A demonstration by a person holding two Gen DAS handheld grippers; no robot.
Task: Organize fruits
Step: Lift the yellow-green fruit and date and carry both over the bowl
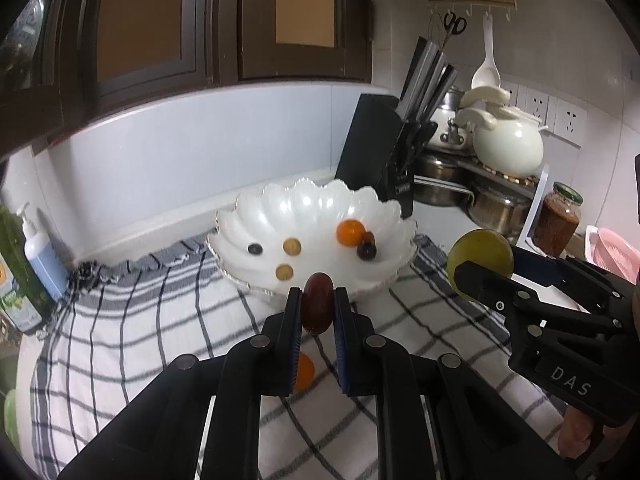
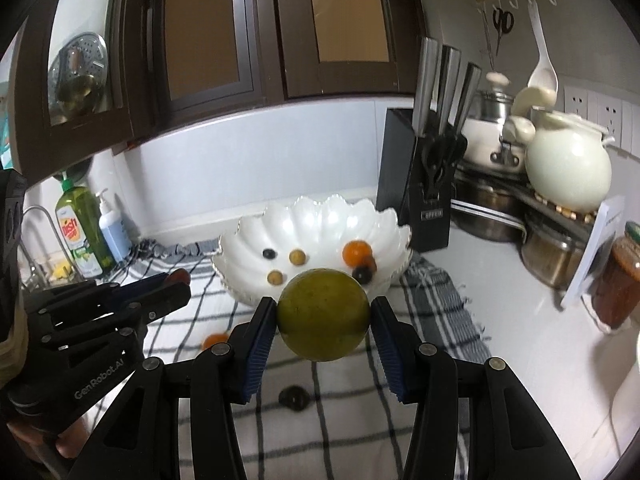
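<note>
1. Fruits: a dark red oblong fruit is pinched upright between the blue pads of the left gripper, whose jaws stand narrow, above the cloth in front of the bowl.
2. A round green fruit sits between the pads of the right gripper, which presses it at both sides at a middling width, also raised over the cloth.
3. In the left wrist view the right gripper comes in from the right edge with the green fruit at its tip; part of a hand shows under it.
4. Below the grippers lies a white cloth with dark checks, spread over the counter. On it rest a small orange fruit and a dark round fruit.
5. Just beyond the held fruits stands a white scalloped bowl on the far part of the cloth. Inside it are an orange fruit, two dark fruits touching beside it, two small yellowish ones and one small dark one.
6. Right of the bowl is a black knife block with steel handles.
7. Farther right, steel pots are stacked in the corner with a pale round pot on top, and a jar of reddish paste stands near.
8. Left of the cloth are a green dish-soap bottle and a blue pump bottle.
9. Behind runs a pale wall panel under dark brown window frames; scissors and a white spoon hang from a hook rack on the tiled wall.
</note>
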